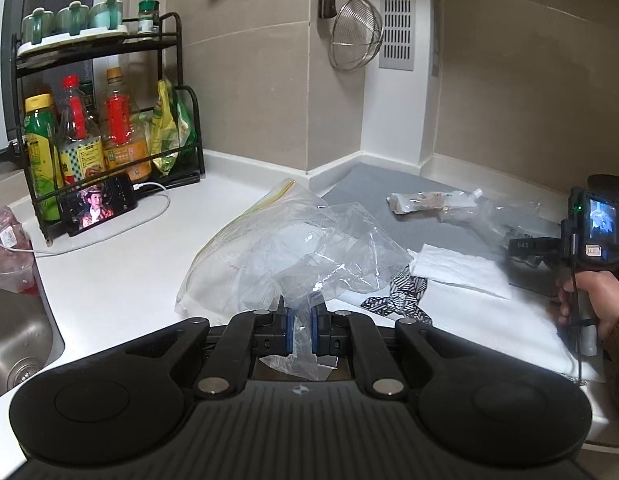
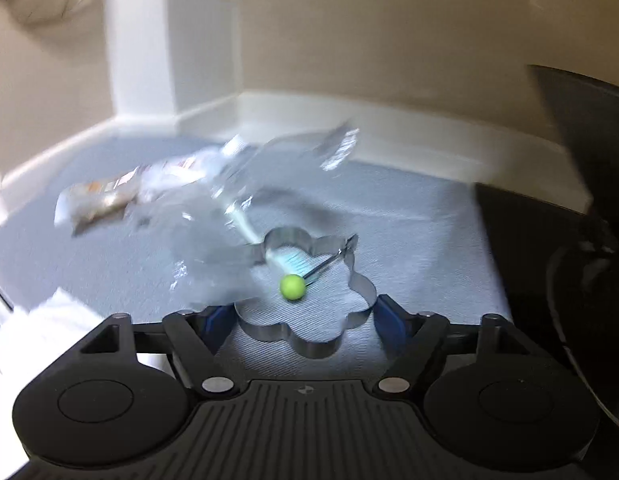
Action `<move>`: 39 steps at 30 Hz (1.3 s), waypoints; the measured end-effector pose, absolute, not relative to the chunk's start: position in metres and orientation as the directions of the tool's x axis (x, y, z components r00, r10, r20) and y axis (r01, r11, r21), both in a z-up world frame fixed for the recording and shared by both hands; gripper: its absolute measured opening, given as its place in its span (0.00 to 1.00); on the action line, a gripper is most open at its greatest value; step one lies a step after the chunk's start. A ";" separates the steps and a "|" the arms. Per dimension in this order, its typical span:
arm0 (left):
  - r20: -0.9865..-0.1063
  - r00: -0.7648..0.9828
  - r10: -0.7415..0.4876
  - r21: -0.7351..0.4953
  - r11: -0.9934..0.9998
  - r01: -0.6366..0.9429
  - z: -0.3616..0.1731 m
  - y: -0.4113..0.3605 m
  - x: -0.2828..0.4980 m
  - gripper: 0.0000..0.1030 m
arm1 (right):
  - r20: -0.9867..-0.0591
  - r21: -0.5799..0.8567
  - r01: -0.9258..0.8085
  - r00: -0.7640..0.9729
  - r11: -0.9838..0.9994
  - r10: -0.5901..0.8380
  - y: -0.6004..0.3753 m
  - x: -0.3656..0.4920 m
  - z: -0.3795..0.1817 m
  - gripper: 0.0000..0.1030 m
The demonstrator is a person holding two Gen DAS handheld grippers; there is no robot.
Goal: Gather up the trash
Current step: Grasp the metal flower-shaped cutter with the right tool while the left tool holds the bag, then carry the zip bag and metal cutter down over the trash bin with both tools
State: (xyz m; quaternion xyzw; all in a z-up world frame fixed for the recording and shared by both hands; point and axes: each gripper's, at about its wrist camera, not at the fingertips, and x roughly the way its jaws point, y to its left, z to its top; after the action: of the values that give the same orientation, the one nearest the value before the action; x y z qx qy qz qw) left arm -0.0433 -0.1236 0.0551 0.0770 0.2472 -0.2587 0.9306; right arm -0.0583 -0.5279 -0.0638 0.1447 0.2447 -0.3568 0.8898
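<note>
A: What is the left claw [image 1: 300,322] doing?
B: Its 2 blue pads are pressed close together, pinching a fold of the clear plastic bag [image 1: 293,248]. The rest of the bag lies crumpled on the white desk [image 1: 117,280], just ahead of the claw.

A: And the right claw [image 2: 305,316]?
B: Spread wide. A flower-shaped metal ring [image 2: 309,300] sits between the 2 pads on the grey mat [image 2: 409,216]. Whether the pads touch its sides I cannot tell. A wire with a green ball [image 2: 292,287] on its end lies across the inside of the ring.

A: Where is the other trash?
B: A squeezed pouch with a spout [image 1: 429,202] lies on the grey mat near the back wall, with crumpled clear plastic [image 2: 213,232] beside it and reaching over to the ring, all blurred in the right view. A white paper napkin [image 1: 461,270] lies at the mat's near edge, and a black-and-white patterned wrapper [image 1: 401,298] lies beside the bag.

A: Anything else around?
B: A black rack of bottles [image 1: 97,128] stands at the left with a phone [image 1: 99,204] leaning against it, a sink [image 1: 17,340] is at the far left, and a strainer [image 1: 355,34] hangs on the wall. A hand [image 1: 589,296] holds the right tool at the right edge
</note>
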 end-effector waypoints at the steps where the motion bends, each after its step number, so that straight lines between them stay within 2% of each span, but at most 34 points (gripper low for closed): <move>1: -0.498 0.742 -0.448 0.011 0.853 0.522 0.056 -0.122 -0.045 0.08 | -0.525 0.082 0.714 0.624 0.695 -0.578 -0.526 -0.065 -0.062 0.74; 7: -0.477 0.740 -0.475 0.007 0.840 0.543 0.057 -0.120 -0.054 0.08 | -0.397 0.054 0.716 0.655 0.696 -0.643 -0.492 -0.117 -0.040 0.73; 12: -0.472 0.735 -0.486 0.008 0.831 0.556 0.055 -0.119 -0.061 0.08 | -0.330 0.038 0.668 0.710 0.743 -0.621 -0.450 -0.159 -0.029 0.73; 15: -0.496 0.722 -0.482 0.000 0.831 0.556 0.051 -0.115 -0.063 0.08 | -0.318 0.002 0.649 0.721 0.760 -0.615 -0.429 -0.172 -0.032 0.73; 19: -0.504 0.724 -0.471 -0.007 0.840 0.543 0.047 -0.101 -0.070 0.08 | -0.327 0.022 0.622 0.744 0.783 -0.582 -0.410 -0.182 -0.032 0.73; 26: -0.519 0.729 -0.446 -0.007 0.855 0.518 0.039 -0.068 -0.086 0.08 | -0.267 0.035 0.538 0.817 0.842 -0.511 -0.354 -0.207 -0.014 0.73; 34: -0.543 0.719 -0.434 0.004 0.855 0.518 0.030 -0.040 -0.109 0.08 | -0.237 0.022 0.334 0.917 0.942 -0.320 -0.276 -0.229 0.000 0.73; 39: -0.585 0.699 -0.411 0.030 0.850 0.525 0.019 -0.033 -0.119 0.08 | -0.265 -0.001 0.227 0.939 0.974 -0.219 -0.231 -0.237 -0.003 0.73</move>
State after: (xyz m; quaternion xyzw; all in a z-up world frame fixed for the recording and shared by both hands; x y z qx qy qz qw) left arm -0.1187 -0.0329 0.0195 0.0980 0.2920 -0.2554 0.9164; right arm -0.2369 -0.2306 -0.0030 0.0147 0.1330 -0.1133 0.9845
